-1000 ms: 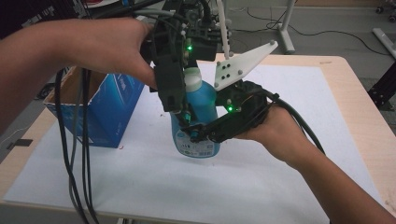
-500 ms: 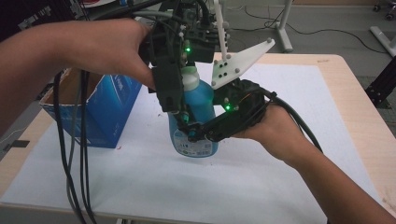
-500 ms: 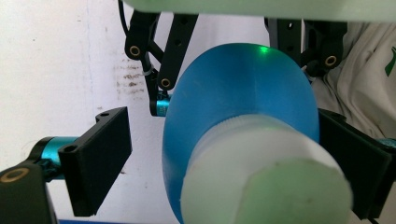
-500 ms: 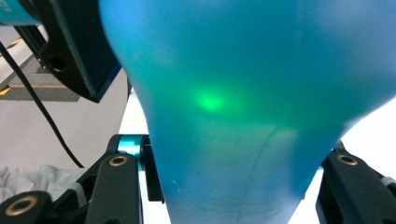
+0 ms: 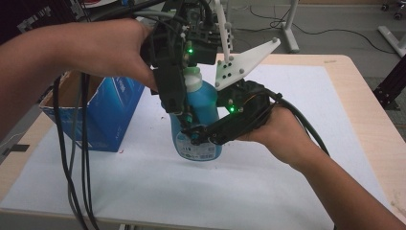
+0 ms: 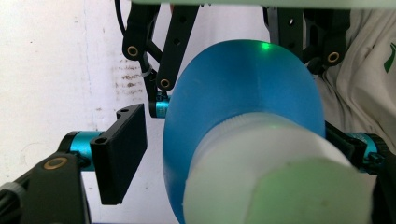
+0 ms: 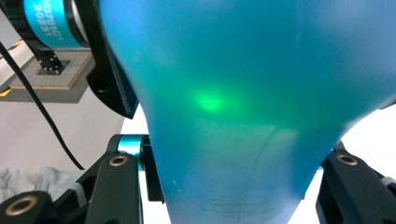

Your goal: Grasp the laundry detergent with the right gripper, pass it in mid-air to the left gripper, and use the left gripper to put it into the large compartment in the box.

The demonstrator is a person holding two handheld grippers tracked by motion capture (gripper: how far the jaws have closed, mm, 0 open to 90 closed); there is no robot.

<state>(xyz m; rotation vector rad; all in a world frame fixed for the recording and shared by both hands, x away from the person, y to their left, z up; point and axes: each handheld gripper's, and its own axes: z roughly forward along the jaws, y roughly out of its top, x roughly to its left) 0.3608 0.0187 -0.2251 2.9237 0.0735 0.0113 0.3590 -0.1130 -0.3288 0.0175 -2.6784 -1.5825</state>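
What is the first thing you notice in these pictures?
A bright blue plastic bottle with a white cap stands mid-table on a white sheet. The right hand-held gripper clamps its body, while the left hand-held gripper comes down around its top, jaws just closing. A blue cardboard box sits at the left.

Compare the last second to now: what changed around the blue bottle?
The left gripper has just been closing its jaws around the white cap of the blue bottle; one pad is not yet touching. The right gripper stays clamped on the bottle's body. Bottle, blue box and both hands kept their places.
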